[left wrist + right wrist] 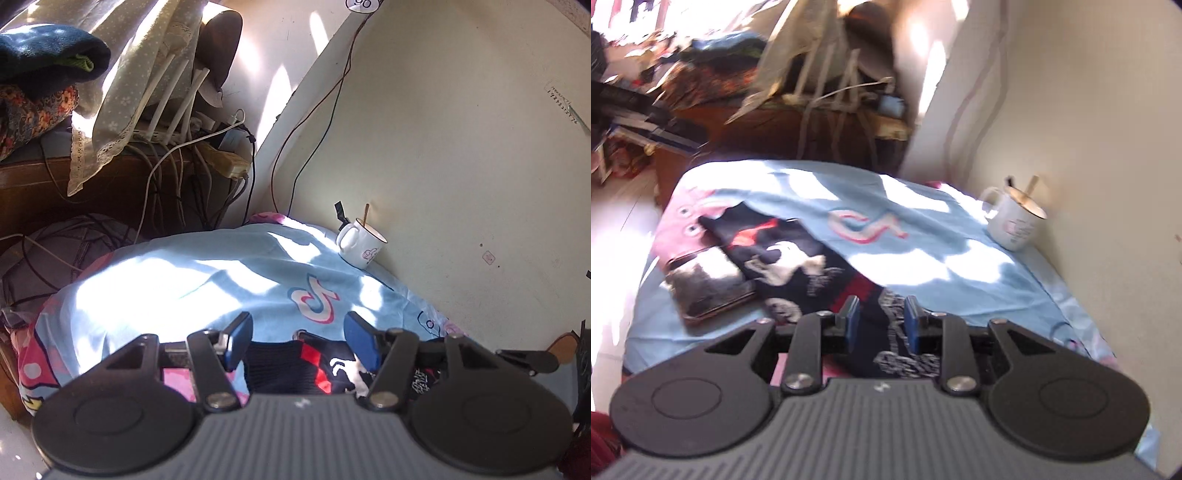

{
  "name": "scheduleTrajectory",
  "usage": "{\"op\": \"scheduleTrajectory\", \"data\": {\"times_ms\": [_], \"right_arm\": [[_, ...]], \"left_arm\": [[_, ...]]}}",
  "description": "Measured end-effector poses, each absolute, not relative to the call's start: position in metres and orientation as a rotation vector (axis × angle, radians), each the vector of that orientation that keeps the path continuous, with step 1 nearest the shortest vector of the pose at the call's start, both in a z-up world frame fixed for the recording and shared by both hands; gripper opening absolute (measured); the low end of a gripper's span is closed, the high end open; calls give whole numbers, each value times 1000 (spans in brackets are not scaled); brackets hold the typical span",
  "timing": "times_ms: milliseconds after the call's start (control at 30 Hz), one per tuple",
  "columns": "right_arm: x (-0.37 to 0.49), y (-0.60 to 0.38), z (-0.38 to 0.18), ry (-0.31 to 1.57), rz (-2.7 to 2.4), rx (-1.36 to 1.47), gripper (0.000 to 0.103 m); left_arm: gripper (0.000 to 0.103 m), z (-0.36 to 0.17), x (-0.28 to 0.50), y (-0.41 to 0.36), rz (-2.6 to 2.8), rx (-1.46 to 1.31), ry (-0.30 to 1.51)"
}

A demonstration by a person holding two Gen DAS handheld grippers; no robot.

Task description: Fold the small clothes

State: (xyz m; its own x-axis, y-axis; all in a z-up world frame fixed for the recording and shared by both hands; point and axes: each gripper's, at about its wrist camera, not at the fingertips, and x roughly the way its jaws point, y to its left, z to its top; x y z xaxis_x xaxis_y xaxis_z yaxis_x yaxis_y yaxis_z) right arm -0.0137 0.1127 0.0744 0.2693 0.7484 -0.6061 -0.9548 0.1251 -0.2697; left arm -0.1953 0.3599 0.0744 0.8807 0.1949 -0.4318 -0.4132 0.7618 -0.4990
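A dark navy garment [798,258] with red and white patches lies on the near part of the table, beside a light blue cloth [923,236] that bears a pink-and-white logo. My right gripper [881,319] hovers low over the garment's near end, its blue pads apart with dark fabric showing behind the gap; this view is blurred. In the left wrist view my left gripper [300,332] stands open above the same dark garment [295,369], nothing pinched between its pads. The light blue cloth [207,280] spreads out beyond it.
A phone [709,284] lies left of the garment. A white mug [360,243] holding a stick stands by the wall, also the mug [1015,218] at the right. Behind the table sit a wooden cabinet [33,192], tangled cables [173,173] and piled clothes [40,66].
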Motion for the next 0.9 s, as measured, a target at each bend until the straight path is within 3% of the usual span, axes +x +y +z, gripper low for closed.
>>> {"op": "scheduleTrajectory", "data": {"times_ms": [67,133,200,233,267,300,500,667,800,900], "right_arm": [[-36,126,57,299,1302,-810,37],[-48,140,42,240,1295,-910,49],[-53,149,34,142,1263,-947,50],[-51,157,33,134,1251,-964,47],[-46,164,36,164,1251,-946,20],[-38,169,42,208,1241,-899,9],[46,146,124,315,1085,-408,9],[133,38,185,325,782,30,9],[170,-80,184,328,557,234,10],[176,-156,151,408,420,306,10]], "left_arm": [[56,73,-204,362,343,-617,371],[56,72,-211,365,356,-624,375],[56,73,-216,368,368,-632,374],[56,73,-218,369,372,-635,371],[56,74,-220,369,372,-637,367],[56,76,-222,368,371,-636,363],[56,84,-221,356,339,-614,347],[56,84,-204,345,283,-610,356],[57,79,-185,335,237,-607,387],[57,78,-161,325,186,-603,414]]}}
